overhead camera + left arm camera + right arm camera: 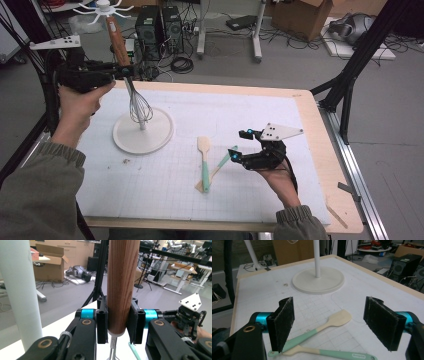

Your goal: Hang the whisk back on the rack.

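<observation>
A whisk with a brown wooden handle (118,41) (122,277) hangs upright in the air, its wire loops (140,107) just above the round white base (160,135) of a hook stand. My left gripper (127,71) (120,322) is shut on the lower end of that handle. The stand's white pole (20,290) rises close beside it. Two mint-handled spatulas lie crossed on the mat: one (204,159) (337,318) nearly straight, the other (216,172) (342,354) slanted. My right gripper (239,144) (333,321) hovers open just right of them, nothing between its pads.
The stand's hook crown (103,7) sits high at the back left. The white gridded mat (250,110) covers the wooden table (327,150). Computer towers (159,25), cables and cardboard boxes stand on the floor beyond the table's far edge.
</observation>
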Available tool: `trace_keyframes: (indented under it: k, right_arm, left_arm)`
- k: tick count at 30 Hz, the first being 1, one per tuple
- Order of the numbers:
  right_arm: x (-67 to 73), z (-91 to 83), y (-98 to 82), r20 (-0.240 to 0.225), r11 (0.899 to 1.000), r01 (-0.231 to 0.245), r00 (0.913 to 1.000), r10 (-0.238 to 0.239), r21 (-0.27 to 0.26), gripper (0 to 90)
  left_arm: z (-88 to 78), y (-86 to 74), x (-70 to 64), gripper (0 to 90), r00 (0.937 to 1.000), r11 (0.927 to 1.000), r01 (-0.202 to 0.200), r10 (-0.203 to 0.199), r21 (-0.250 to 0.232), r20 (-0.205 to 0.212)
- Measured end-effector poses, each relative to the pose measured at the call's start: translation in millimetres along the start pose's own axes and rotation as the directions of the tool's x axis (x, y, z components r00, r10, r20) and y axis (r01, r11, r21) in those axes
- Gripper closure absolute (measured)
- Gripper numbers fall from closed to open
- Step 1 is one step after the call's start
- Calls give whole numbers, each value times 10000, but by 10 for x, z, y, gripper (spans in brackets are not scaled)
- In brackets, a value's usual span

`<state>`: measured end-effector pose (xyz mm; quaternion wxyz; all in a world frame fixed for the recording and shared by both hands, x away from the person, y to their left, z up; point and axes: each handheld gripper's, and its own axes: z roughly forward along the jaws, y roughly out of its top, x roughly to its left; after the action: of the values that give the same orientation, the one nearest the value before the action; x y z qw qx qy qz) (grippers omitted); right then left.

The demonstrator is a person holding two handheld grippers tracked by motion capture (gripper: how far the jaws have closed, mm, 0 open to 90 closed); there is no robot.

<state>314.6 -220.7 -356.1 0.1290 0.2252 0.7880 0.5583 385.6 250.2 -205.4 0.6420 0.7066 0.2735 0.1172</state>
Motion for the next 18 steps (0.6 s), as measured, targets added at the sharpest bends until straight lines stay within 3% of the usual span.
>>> trace_keyframes:
  k: [7,18]
  right_arm:
    - [1,1,-1,-57,10000,-4,10000,4,1,239]
    - [4,10,0,-105,10000,4,9999,-4,15,240]
  left_arm:
    - [7,-10,46,728,9998,9998,182,-183,-78,-70]
    - [-4,-54,111,724,9979,9994,356,-356,-15,-532]
